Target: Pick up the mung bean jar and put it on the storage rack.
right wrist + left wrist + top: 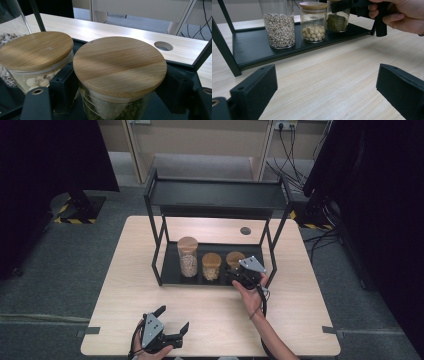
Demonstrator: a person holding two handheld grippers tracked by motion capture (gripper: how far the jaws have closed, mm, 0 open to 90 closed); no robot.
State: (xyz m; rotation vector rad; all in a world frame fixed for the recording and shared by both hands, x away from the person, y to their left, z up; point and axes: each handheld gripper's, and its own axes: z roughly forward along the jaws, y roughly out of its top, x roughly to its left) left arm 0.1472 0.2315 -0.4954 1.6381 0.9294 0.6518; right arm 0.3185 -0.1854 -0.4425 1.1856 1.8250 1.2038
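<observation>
Right gripper [239, 272] jaws straddling green-bean jar [117, 82] just under lid, contact unclear; left gripper [170, 325] wide open, empty, near table edge.

Soft light from above makes the table [210, 320] bright; the corners at 10 and 2 o'clock are dark. The lid [120, 62] is sharp, with pale glare.

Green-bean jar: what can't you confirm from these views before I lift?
- Whether the right gripper presses the green-bean jar: in the right gripper view the lid covers the contact.
- The jar's base, cut off by that view's bottom edge.
- In the high view, the gripper covers the jar.
</observation>
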